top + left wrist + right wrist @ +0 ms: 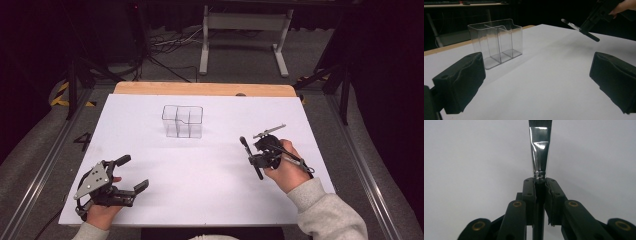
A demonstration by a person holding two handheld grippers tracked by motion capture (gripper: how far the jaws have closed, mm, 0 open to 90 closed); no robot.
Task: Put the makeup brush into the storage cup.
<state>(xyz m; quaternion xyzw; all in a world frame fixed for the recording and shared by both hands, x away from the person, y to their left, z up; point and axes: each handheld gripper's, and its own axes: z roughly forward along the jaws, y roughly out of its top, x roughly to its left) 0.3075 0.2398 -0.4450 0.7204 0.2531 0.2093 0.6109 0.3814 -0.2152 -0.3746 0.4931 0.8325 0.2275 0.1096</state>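
- Your left gripper [131,174] rests wide open on the desk [210,195], holding nothing.
- Your right gripper [256,152] clamps a brush [539,152] by its handle, well short of the clear organizer [182,121].
- Tilt risks slippage.

Table top [200,170] is covered in plain white, with a strip of light wood left bare along the far edge. Organiser [182,121] is clear, colourless plastic, no pattern. Left gripper [131,173] is seen black, with a grey plate on top; its pads [461,82] are matt black. Right gripper [252,150] is black, with brass-coloured pivots [573,203]. Brush [540,150] is seen with a shiny silver ferrule, dark bristles and a black handle. Sleeve [327,212] at the near right corner is light grey. Floor [30,150] is grey, marked by yellow-black striped tape [60,95].
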